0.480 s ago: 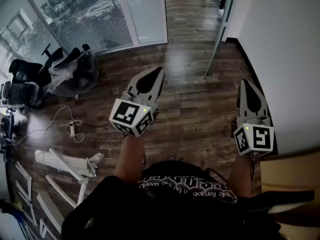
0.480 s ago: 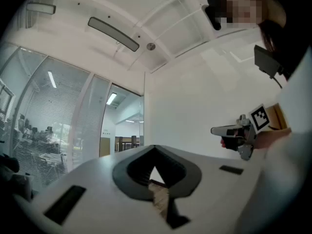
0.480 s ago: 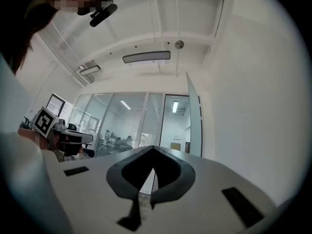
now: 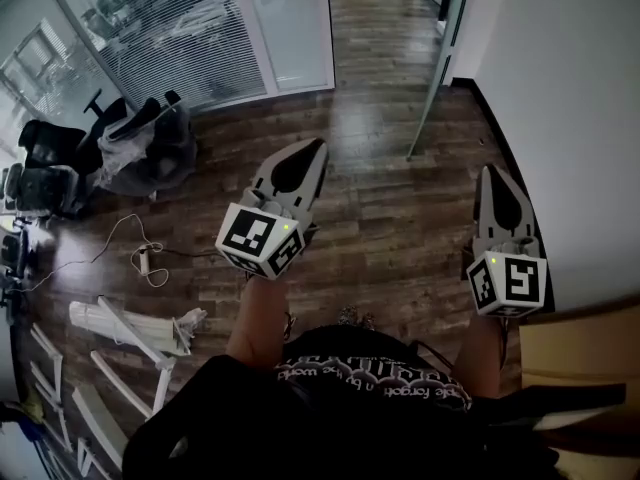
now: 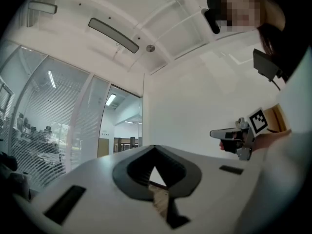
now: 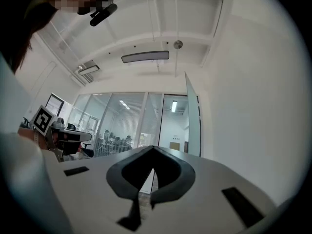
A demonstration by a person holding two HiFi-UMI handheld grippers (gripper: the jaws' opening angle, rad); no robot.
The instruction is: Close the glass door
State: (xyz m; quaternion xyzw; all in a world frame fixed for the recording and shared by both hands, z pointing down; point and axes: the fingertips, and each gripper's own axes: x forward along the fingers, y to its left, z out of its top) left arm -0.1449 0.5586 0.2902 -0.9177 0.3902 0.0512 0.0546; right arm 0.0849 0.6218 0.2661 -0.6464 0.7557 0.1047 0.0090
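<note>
The glass door (image 4: 441, 43) stands ajar at the upper right of the head view, its free edge reaching out over the wood floor beside the white wall. It also appears as a tall pane (image 6: 193, 126) ahead in the right gripper view. My left gripper (image 4: 319, 144) is held out over the floor, left of the door's bottom corner and well short of it, shut with nothing in it. My right gripper (image 4: 492, 170) hovers close to the wall, nearer to me than the door, also shut and empty. Each gripper shows in the other's view: the right gripper (image 5: 223, 132) and the left gripper (image 6: 73, 136).
A glass partition with blinds (image 4: 190, 28) runs along the back left. Black office chairs (image 4: 55, 163) and a covered chair stand at the left. A cable with a power strip (image 4: 146, 259) and white slats (image 4: 125, 328) lie on the floor. A cardboard box (image 4: 580, 358) sits at the lower right.
</note>
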